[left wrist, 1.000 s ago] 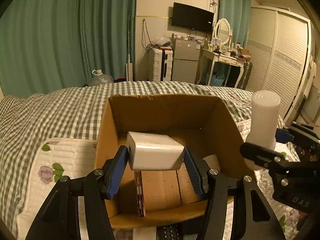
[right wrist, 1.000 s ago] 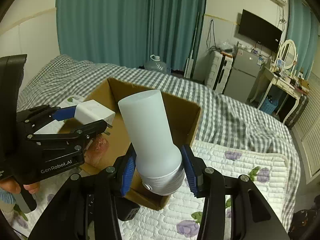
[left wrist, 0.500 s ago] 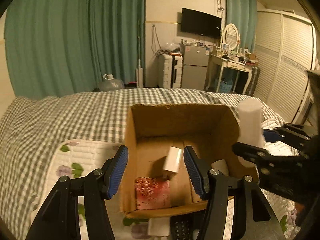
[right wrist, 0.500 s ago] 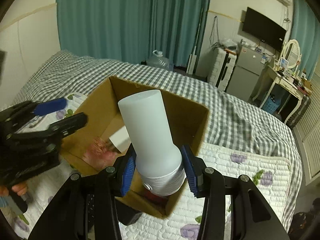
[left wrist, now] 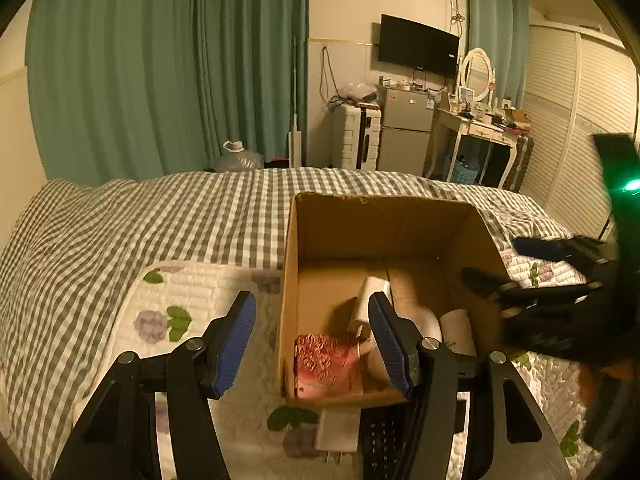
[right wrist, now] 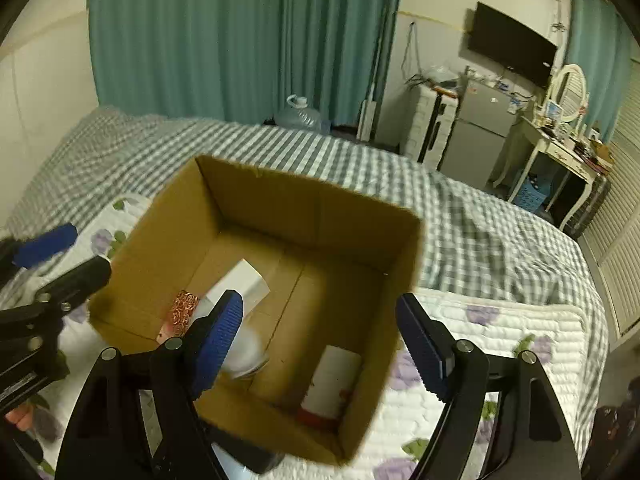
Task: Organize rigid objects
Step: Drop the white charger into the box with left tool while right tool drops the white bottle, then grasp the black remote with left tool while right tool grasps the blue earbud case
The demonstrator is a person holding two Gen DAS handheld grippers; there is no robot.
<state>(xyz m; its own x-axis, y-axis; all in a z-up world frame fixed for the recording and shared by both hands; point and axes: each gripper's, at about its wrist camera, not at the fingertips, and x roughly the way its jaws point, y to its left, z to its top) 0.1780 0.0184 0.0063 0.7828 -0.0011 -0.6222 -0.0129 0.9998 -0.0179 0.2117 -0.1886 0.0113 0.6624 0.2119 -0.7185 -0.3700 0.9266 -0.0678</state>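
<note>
An open cardboard box (left wrist: 384,220) (right wrist: 316,200) sits on the bed. Inside lie a white charger block (left wrist: 370,300) (right wrist: 240,284), a red patterned packet (left wrist: 324,364) (right wrist: 185,308), a white bottle (left wrist: 420,320) that shows blurred in the right wrist view (right wrist: 248,352), and a white tube with a red end (left wrist: 458,330) (right wrist: 332,384). My left gripper (left wrist: 312,344) is open and empty over the box's near left wall. My right gripper (right wrist: 320,340) is open and empty above the box; it also shows at the right of the left wrist view (left wrist: 520,268).
A dark remote (left wrist: 384,436) and a white plug (left wrist: 338,434) lie on the floral quilt (left wrist: 168,320) in front of the box. The checked bedspread (left wrist: 160,216) lies beyond. A fridge, suitcase and dressing table stand at the far wall.
My left gripper let go of the white charger, which fell into the box, and drew back left. My right gripper opened and dropped the white bottle into the box.
</note>
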